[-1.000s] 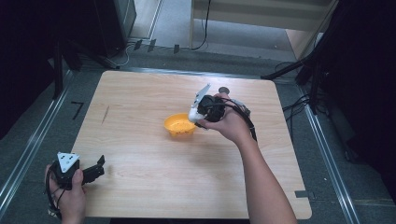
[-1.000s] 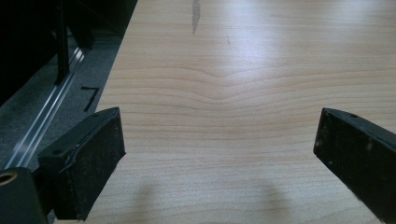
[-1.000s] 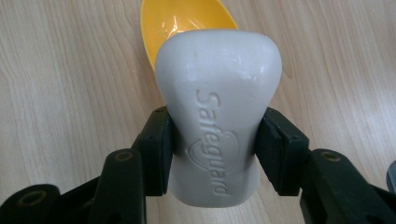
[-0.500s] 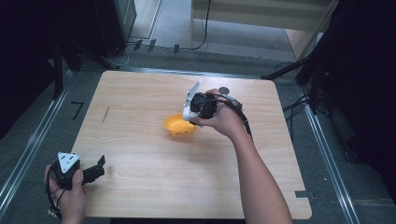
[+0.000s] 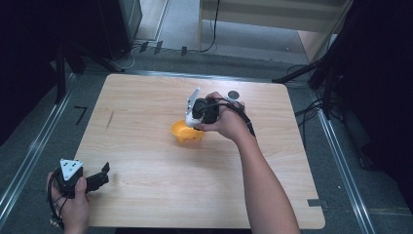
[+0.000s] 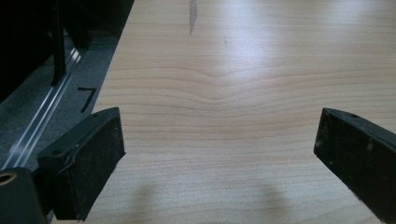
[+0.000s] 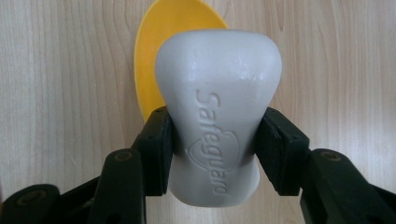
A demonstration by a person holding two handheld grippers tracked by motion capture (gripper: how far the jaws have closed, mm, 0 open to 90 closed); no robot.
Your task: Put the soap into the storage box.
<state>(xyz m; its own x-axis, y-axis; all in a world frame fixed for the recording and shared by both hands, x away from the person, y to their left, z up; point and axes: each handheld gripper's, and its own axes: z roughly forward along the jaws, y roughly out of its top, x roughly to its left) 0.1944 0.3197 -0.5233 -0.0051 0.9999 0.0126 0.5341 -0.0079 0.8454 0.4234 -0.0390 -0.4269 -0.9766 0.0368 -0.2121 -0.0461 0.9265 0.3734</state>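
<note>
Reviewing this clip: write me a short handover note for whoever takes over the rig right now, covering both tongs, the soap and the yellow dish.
Right tongs: shut on the white soap bar, held above the yellow dish near mid-table.
Left tongs: open, nothing between them, low over the near left corner of the table.
Done: soap gripped and brought over the dish.
Left, probably: lower the soap into the dish, release, and withdraw. The bar reaches well past the pads, so ease it down.

Both forearms are bare; each hand carries a black gripper with flat dark-padded jaws and screw holes, the left gripper [image 5: 103,170] topped by a grey three-cornered plate, the right gripper [image 7: 215,140] trailing a black cable.
</note>
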